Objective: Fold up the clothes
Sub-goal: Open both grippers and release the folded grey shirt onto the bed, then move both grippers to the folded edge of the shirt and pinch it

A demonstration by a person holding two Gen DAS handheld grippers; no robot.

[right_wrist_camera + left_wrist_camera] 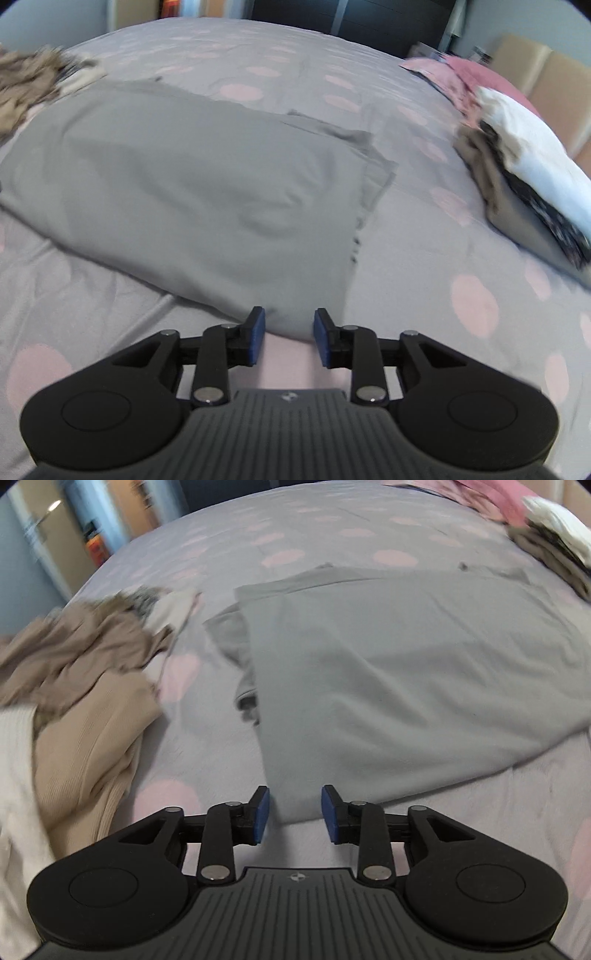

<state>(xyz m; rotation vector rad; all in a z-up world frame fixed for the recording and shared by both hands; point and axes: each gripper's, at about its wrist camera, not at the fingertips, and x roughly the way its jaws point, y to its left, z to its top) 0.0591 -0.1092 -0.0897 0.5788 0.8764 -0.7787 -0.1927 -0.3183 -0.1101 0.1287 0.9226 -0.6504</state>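
While both of my tongs are standing apart with nothing pinched between their blue pads, I am hovering at the near edge of the gray garment point(388, 686). My left tongs point(294, 814) are sitting over its near left corner, and my right tongs point(289, 336) are sitting over its near right corner; in both views the cloth is lying between the pads, but they are not pressing on it. The garment is lying partly folded on the bed point(424, 266), on the sheet with pink dots. Farther out, a loose heap of beige clothes point(85, 701) is lying to the left, and a stack of folded clothes point(524, 184) is sitting to the right.

I am judging the main risk to be a bad pinch: closing too shallow could catch only the top layer, so the fold would peel open when lifted, while closing too deep could grab the sheet as well. Uneven lifting between my two hands would skew the fold.

I am seeing no readable writing or brand anywhere; only a small round mark on each tool body, too small to read.
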